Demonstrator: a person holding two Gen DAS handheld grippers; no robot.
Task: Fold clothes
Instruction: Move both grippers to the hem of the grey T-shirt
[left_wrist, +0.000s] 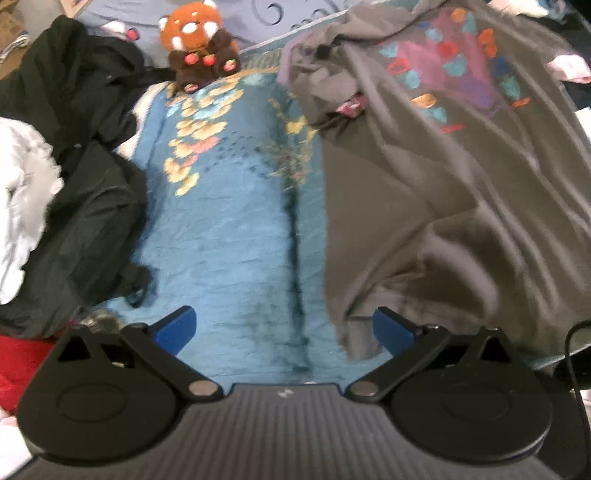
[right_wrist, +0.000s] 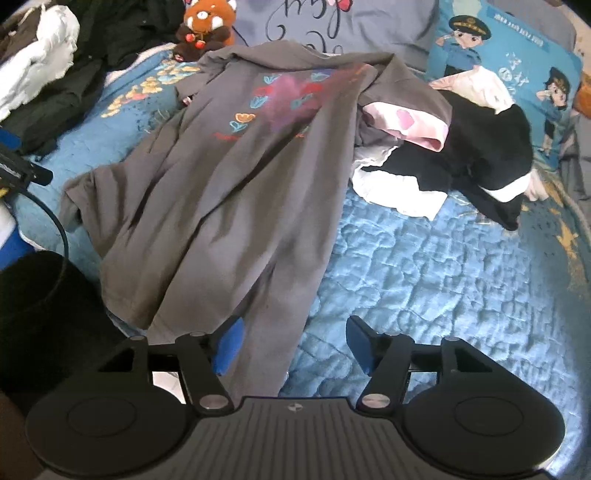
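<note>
While the grey shirt (right_wrist: 221, 177) lies spread on the bed (right_wrist: 424, 277), both grippers' fingers (right_wrist: 231, 345) are wide, empty; next: pinch the hem at the bed's near edge.

Your grey T-shirt (right_wrist: 221, 206) is soft matt knit cloth, rumpled into loose folds, with a flat print of coloured flowers on it, and it lies on a blue bedspread (right_wrist: 424, 280) of quilted fabric whose puckered stitching catches a slight sheen. You also see a fuzzy plush toy (left_wrist: 195, 44), dull black clothes (left_wrist: 85, 155) heaped beside crinkled white cloth (left_wrist: 22, 206), and a smooth printed pillow (right_wrist: 517, 74). Both your left gripper (left_wrist: 284, 328) and right gripper (right_wrist: 295, 343) are matt black plastic with ribbed housings, shiny metal pivot pins and blue, matt pads (left_wrist: 391, 328).
</note>
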